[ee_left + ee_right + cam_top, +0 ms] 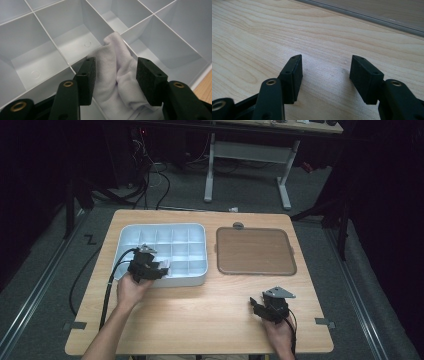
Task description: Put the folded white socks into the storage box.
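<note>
A white compartment tray [161,226] sits on the left half of the wooden table [200,315]. My left gripper [166,267] reaches into its near row, held by a hand from below. In the left gripper view a crumpled white cloth [115,72] lies over a divider [50,37] of the tray, between the jaws of the left gripper [116,67]. The jaws stand apart around the cloth, which looks slack. My right gripper [256,304] rests low at the table's near right. In its own view the right gripper [325,67] is open over bare wood with nothing between its jaws.
A flat brown tray with a grey rim [218,251] lies right of the white tray, its edge [367,17] just beyond the right gripper. A small grey disc [238,225] sits behind it. Cables trail off the table's left side.
</note>
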The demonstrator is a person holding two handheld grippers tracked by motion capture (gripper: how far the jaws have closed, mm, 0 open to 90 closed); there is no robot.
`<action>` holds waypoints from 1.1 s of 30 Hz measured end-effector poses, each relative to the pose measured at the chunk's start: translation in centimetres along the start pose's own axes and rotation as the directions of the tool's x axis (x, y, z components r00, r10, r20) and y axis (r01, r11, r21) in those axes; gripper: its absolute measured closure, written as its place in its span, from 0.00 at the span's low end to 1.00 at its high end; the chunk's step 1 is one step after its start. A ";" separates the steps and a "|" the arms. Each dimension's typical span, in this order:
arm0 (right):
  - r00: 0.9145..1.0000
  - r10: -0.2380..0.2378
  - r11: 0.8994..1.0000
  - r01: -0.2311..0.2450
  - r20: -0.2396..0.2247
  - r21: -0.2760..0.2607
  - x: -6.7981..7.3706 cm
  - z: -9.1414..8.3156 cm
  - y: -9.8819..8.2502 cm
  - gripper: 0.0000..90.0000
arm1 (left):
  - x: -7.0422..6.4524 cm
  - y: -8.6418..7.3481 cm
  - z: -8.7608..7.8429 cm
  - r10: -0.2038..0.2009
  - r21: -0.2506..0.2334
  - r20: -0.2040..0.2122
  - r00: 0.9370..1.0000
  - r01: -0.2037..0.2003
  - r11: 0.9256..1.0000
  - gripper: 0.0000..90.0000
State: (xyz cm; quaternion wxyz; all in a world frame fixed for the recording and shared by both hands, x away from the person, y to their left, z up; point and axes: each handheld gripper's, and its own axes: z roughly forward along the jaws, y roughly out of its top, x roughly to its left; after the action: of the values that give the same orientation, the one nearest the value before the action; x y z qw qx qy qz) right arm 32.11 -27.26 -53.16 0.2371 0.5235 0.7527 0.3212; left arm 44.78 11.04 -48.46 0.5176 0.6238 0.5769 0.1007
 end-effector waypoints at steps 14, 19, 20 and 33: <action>1.000 -0.003 1.000 0.003 -0.002 0.000 0.0 0.0 0.0 0.49 | 0.0 1.3 -1.9 -0.035 -0.125 0.009 0.999 0.036 0.992 0.55; 1.000 -0.003 1.000 0.003 -0.001 0.000 0.0 0.0 0.0 0.49 | -0.3 1.6 -2.7 -0.030 -0.150 0.011 0.999 0.031 0.988 0.54; 1.000 -0.004 1.000 0.004 -0.002 0.000 0.0 0.0 0.0 0.49 | -0.3 1.7 -2.9 -0.033 -0.154 0.013 0.999 0.034 0.987 0.54; 1.000 -0.003 1.000 0.003 -0.001 0.000 0.0 0.0 0.0 0.48 | -0.5 2.9 -5.7 -0.085 -0.217 0.028 0.996 0.089 0.972 0.50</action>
State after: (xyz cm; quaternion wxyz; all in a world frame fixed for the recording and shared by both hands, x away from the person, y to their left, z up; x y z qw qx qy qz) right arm 32.08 -27.25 -53.16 0.2370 0.5222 0.7536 0.3213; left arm 42.31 14.21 -43.51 0.5920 0.5383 0.5845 0.1345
